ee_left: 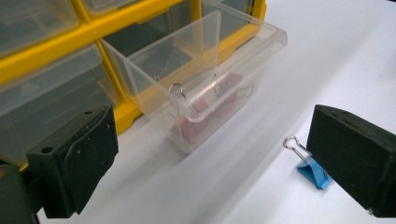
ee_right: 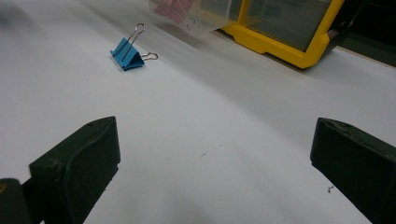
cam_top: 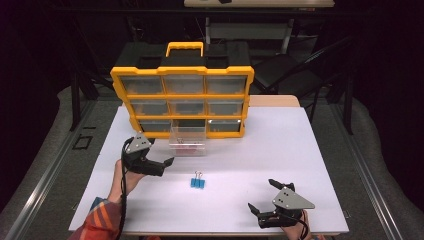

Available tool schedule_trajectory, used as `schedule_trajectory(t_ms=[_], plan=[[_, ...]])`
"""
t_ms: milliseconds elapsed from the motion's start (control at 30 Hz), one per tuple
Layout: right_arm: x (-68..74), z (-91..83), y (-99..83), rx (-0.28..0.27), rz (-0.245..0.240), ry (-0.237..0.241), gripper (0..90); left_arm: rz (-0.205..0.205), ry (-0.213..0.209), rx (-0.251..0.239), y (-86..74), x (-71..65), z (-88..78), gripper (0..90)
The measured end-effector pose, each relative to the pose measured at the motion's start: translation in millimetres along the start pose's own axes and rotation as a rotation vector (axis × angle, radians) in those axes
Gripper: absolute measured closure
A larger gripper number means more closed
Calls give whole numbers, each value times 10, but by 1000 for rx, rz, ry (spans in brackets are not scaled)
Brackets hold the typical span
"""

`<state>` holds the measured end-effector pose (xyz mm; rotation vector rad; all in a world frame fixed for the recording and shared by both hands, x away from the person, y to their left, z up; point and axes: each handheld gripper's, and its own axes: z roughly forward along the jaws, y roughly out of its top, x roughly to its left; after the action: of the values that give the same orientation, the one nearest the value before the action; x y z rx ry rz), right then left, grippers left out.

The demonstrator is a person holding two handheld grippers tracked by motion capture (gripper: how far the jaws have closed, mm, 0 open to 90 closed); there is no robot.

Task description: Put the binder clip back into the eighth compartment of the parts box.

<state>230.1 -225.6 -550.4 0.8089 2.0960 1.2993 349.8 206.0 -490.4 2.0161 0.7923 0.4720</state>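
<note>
A clear plastic drawer (cam_top: 187,140) (ee_left: 154,70) sits pulled out on the white table in front of the yellow organizer's (cam_top: 182,96) bottom middle slot. Red binder clips (ee_left: 205,114) lie inside it. A blue binder clip (cam_top: 197,181) (ee_left: 315,171) (ee_right: 126,53) lies on the table just in front of the drawer. My left gripper (cam_top: 161,151) (ee_left: 210,154) hovers left of the drawer, open, with nothing between its pads. My right gripper (cam_top: 261,194) (ee_right: 212,163) rests open near the table's front right edge, over bare table.
The yellow organizer (ee_left: 51,60) (ee_right: 280,44) stands upright at the back of the white table (cam_top: 280,150), its other clear drawers pushed in. Dark chairs and floor surround the table. Bare white surface stretches right of the blue clip.
</note>
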Motion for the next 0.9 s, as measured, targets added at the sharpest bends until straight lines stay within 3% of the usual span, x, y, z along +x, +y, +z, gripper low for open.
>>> schedule_trajectory(t_ms=[433, 900], plan=[[9, -4, 6, -3, -3, 4, 10, -6, -30, 45, -213, -101, 10, 0], [5, 3, 2, -2, -5, 6, 9, 12, -72, 73, -273, -245, 145, 0]])
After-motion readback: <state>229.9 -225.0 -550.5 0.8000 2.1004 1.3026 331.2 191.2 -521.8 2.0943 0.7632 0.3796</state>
